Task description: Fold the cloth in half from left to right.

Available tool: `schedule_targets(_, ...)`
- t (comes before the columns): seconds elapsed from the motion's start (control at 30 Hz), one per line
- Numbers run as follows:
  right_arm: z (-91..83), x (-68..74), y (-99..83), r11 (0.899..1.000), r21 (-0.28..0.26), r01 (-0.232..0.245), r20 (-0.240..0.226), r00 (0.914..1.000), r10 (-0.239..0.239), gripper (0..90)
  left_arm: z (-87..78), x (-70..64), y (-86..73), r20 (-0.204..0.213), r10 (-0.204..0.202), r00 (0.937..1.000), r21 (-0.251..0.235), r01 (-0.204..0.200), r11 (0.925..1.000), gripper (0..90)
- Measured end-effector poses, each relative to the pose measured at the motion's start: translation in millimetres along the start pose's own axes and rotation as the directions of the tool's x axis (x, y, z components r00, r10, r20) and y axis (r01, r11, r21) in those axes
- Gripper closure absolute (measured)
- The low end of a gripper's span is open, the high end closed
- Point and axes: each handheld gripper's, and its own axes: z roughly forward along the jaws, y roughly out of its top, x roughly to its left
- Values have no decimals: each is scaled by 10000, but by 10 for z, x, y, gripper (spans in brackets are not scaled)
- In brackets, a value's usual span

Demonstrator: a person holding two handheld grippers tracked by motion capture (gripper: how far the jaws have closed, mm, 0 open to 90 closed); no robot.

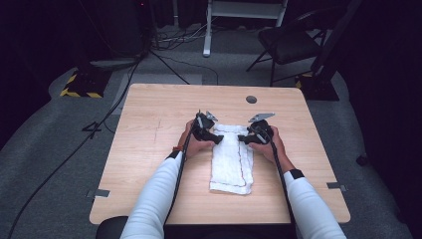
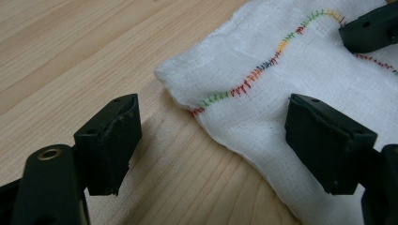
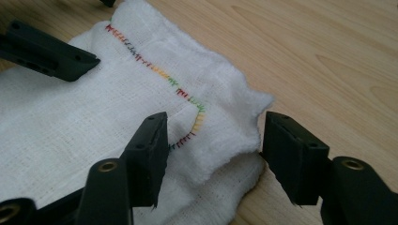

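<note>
A white folded cloth [image 1: 231, 159] with a rainbow-stitched hem lies lengthwise on the wooden table [image 1: 149, 149]. My left gripper [image 1: 217, 139] sits at the cloth's far left corner and my right gripper [image 1: 243, 139] at its far right corner. In the left gripper view the cloth [image 2: 300, 79] has its corner between the jaws of the open left gripper [image 2: 225, 145], one jaw over wood, one over fabric. In the right gripper view the open right gripper [image 3: 213, 157] straddles the raised corner of the cloth [image 3: 141, 108]. The other gripper's jaw [image 3: 47, 51] rests on the fabric farther off.
A grey round cap [image 1: 251, 99] is set in the table near its far edge. Beyond the table stand a black chair [image 1: 293, 45], a white frame leg [image 1: 208, 30] and cables [image 1: 99, 124] on the grey floor.
</note>
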Motion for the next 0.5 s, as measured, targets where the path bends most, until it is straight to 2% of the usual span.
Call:
schedule_targets(0.1, 12, -13, -10, 9998, -19, -209, -148, 9997, 208, 436, 0, -5, -3, 13, 32, 10000, -29, -32, 10000, 197)
schedule_targets(0.17, 15, -21, -18, 9993, -33, -362, -263, 9990, 361, 451, -10, -9, 2, 175, 199, 9996, -9, -199, 9998, 236)
schedule_targets(0.33, 3, -6, -11, 9995, 14, -308, -601, 9977, 308, 607, -39, -28, 17, 826, 583, 9949, -19, -583, 9983, 497)
schedule_targets(0.43, 4, -6, -8, 9996, -2, -280, -900, 9956, 278, 716, -33, -26, 33, 1167, 554, 9916, -13, -556, 9985, 652)
schedule_targets(0.5, 8, -5, -5, 9998, -40, -203, -1019, 9946, 198, 759, -29, -24, 55, 1249, 493, 9909, 108, -510, 9986, 702)
